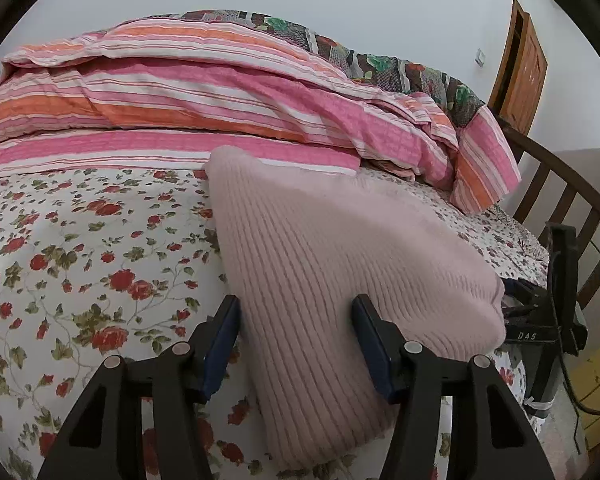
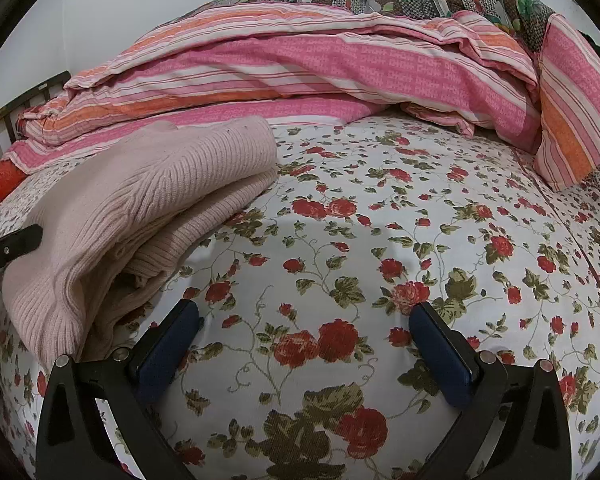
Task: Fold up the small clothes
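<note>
A pale pink ribbed knit sweater [image 1: 332, 264] lies folded in a thick bundle on the flowered bed sheet [image 1: 80, 264]. My left gripper [image 1: 296, 308] is open, its blue-padded fingers straddling the near edge of the sweater just above it. In the right wrist view the sweater [image 2: 140, 208] shows stacked folded layers at the left. My right gripper [image 2: 306, 318] is open and empty over bare sheet [image 2: 420, 220], to the right of the sweater. The tip of the left gripper [image 2: 16, 244] shows at the left edge.
A pink and orange striped quilt [image 1: 220, 92] is heaped along the far side of the bed, also in the right wrist view [image 2: 340, 56]. A wooden bed rail [image 1: 572, 208] and a wooden door [image 1: 520, 72] stand at the right. Dark gear [image 1: 540, 320] lies beyond the sweater.
</note>
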